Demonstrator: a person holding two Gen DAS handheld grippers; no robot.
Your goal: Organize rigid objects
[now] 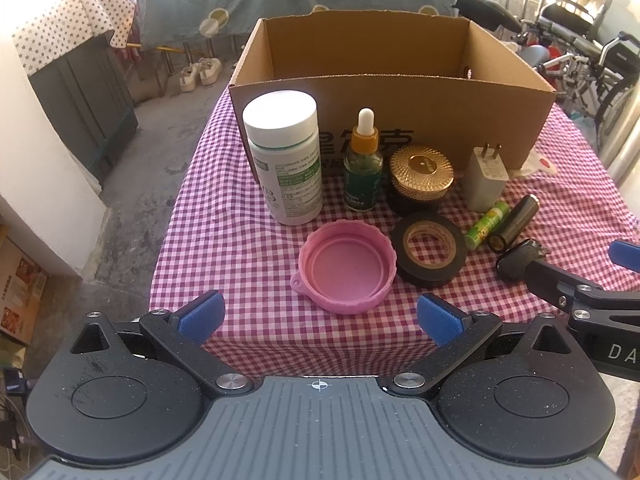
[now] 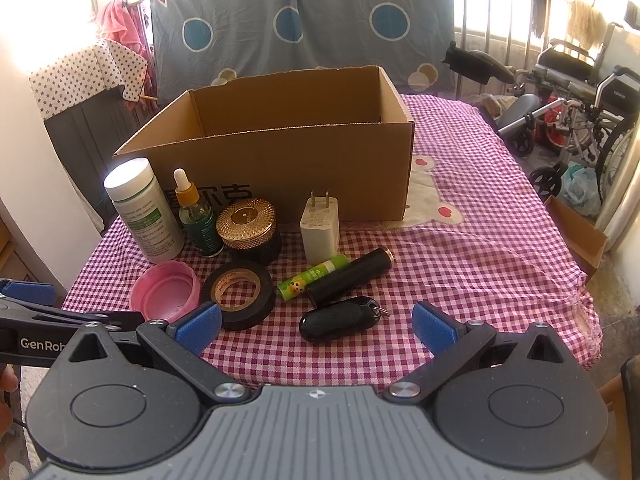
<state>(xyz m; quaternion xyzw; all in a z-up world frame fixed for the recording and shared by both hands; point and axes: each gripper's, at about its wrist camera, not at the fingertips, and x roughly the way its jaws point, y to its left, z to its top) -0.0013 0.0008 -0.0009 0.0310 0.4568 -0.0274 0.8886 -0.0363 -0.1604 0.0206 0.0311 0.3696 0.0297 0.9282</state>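
An open cardboard box (image 1: 392,116) (image 2: 280,148) stands on a checked tablecloth. In front of it sit a white pill bottle (image 1: 284,164) (image 2: 144,216), a dropper bottle (image 1: 363,164) (image 2: 198,220), a gold-lidded jar (image 1: 420,178) (image 2: 250,226), a white charger (image 1: 486,178) (image 2: 320,228), a pink lid (image 1: 346,266) (image 2: 166,292), a black tape roll (image 1: 429,249) (image 2: 240,294), a green tube (image 1: 486,226) (image 2: 312,276), a black cylinder (image 1: 516,222) (image 2: 348,276) and a black key fob (image 1: 518,260) (image 2: 340,318). My left gripper (image 1: 320,318) is open just short of the pink lid. My right gripper (image 2: 316,326) is open, at the key fob.
The table (image 2: 500,248) drops off at the near and left edges. A wheelchair (image 2: 580,96) stands at the right, a star-patterned covered cabinet (image 1: 68,60) at the left, and a spotted sheet (image 2: 304,28) hangs behind the box. Bare cloth lies right of the box.
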